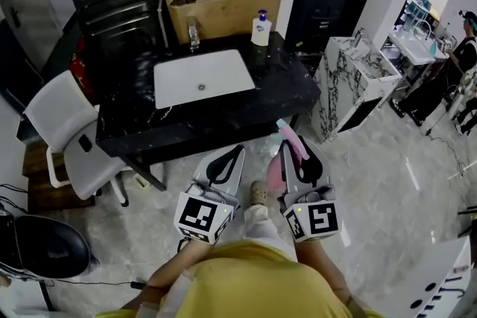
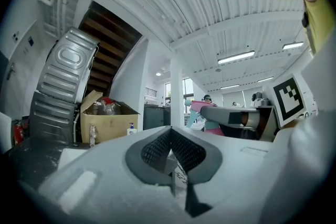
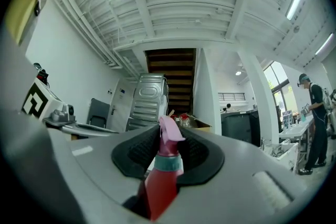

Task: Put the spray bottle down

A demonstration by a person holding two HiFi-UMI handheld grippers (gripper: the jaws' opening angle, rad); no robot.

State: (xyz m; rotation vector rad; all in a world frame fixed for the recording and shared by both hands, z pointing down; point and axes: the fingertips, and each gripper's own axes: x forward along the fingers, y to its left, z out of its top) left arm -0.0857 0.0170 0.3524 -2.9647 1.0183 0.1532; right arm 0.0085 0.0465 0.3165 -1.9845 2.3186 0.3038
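A spray bottle with a red body (image 3: 160,181) and a pink trigger head stands upright between the pads of my right gripper (image 3: 169,132), which is shut on its neck. In the head view the bottle's pink head (image 1: 290,138) sticks out past the right gripper (image 1: 295,147), in front of the person's body. My left gripper (image 1: 237,151) is held beside it at the left, its jaws shut with nothing between them (image 2: 170,135). Both point toward a black counter (image 1: 238,119) with a white sink (image 1: 203,77) a short way ahead.
On the counter's far edge stand a faucet (image 1: 194,34), a soap pump bottle (image 1: 261,27) and a cardboard box (image 1: 223,10). A white chair (image 1: 65,132) is at the left, a marble-patterned cabinet (image 1: 350,82) at the right. A person stands at the far right (image 3: 315,113).
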